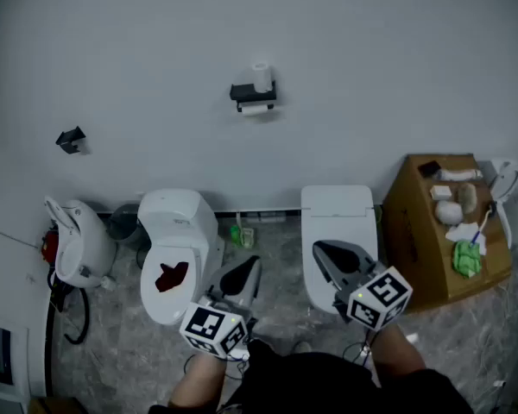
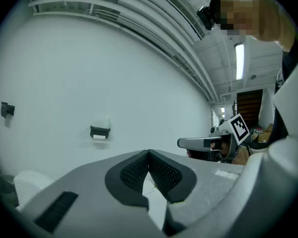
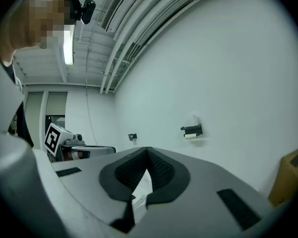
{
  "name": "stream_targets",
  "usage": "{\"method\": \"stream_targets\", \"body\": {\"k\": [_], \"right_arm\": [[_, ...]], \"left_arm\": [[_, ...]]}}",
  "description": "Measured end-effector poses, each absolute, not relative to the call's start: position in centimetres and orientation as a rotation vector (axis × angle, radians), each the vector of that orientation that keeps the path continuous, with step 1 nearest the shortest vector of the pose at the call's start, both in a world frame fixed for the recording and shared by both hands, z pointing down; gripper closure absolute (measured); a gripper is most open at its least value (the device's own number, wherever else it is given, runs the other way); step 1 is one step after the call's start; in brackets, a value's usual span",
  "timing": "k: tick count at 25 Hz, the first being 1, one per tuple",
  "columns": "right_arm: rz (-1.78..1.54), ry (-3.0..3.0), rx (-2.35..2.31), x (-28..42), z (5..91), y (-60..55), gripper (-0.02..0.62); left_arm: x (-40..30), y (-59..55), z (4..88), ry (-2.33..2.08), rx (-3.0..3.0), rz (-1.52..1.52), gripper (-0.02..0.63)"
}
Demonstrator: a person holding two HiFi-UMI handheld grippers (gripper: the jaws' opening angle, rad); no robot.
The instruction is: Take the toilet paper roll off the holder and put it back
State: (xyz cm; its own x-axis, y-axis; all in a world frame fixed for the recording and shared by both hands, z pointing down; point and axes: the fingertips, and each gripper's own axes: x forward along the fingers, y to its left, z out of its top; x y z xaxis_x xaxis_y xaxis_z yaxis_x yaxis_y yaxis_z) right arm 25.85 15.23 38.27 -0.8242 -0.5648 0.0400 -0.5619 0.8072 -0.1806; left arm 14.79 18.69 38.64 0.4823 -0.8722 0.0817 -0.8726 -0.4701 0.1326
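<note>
A black holder (image 1: 253, 93) is fixed high on the white wall, with a white toilet paper roll (image 1: 261, 77) standing on top and a paper strip hanging below. The same holder (image 2: 100, 131) appears far off in the left gripper view, and the holder (image 3: 191, 130) is small in the right gripper view. My left gripper (image 1: 251, 264) is held low near the person's body, shut with nothing in it. My right gripper (image 1: 321, 250) is beside it, also shut and holding nothing. Both are far from the wall.
Two white toilets (image 1: 178, 248) (image 1: 337, 222) stand on the floor below the holder. A cardboard box (image 1: 445, 227) with cleaning items stands at the right. A white appliance (image 1: 78, 244) stands at the left. A second small black fitting (image 1: 71, 139) is on the wall.
</note>
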Motion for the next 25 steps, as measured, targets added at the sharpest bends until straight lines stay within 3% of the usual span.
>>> {"method": "stream_targets", "body": {"k": [16, 25], "right_arm": [[-0.3, 2.954, -0.904, 22.8, 37.7, 15.6, 0.597], [-0.308, 2.935, -0.95, 16.6, 37.4, 14.0, 0.583]], "left_arm": [[11.8, 18.9, 38.1, -1.513, 2.562, -0.009, 0.604], [5.5, 17.0, 38.6, -1.463, 2.583, -0.023, 0.603]]}}
